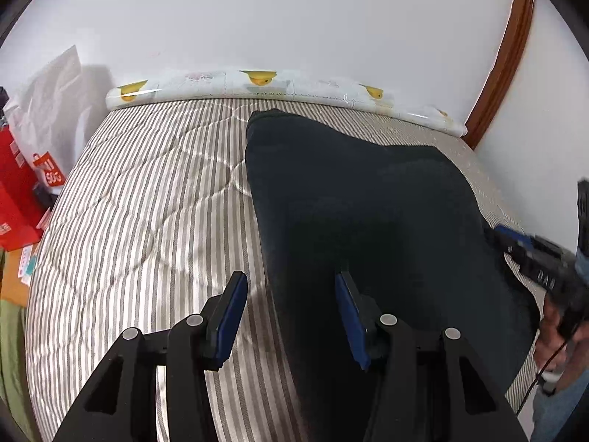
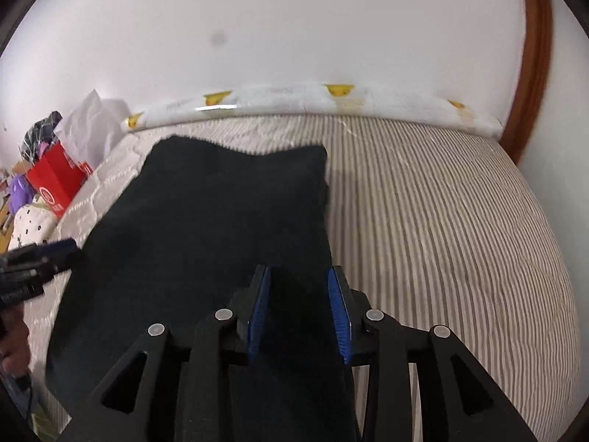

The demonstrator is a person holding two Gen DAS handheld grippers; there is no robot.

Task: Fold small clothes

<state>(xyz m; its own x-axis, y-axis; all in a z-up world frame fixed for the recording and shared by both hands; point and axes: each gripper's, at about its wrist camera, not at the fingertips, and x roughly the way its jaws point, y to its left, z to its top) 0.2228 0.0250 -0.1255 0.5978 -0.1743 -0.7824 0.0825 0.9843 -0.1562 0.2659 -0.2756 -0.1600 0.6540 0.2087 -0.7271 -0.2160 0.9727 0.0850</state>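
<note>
Cloth (image 1: pixel 368 213), dark and nearly black, lies flat on the striped bed (image 1: pixel 147 202). In the left wrist view it covers the right half of the mattress, its far end stopping just short of the duck-print roll (image 1: pixel 257 83) along the white wall (image 1: pixel 294 11).

The left tongs (image 1: pixel 291 294) are released, blue pads well apart, over the cloth's left edge: one finger is over bare stripes, the other over the cloth. Whether they touch the fabric is unclear.

The right tongs (image 2: pixel 299 287) are also released, jaws spread a little narrower, over the cloth's (image 2: pixel 221 221) right edge, with striped bed (image 2: pixel 441 239) to their right. In the left view they (image 1: pixel 515 243) appear blurred at the cloth's right side.

A red box (image 2: pixel 55 184) and white paper (image 2: pixel 88 132) lie beside the bed on the left. Brown wooden trim (image 1: pixel 508 66) runs up the wall at far right.
</note>
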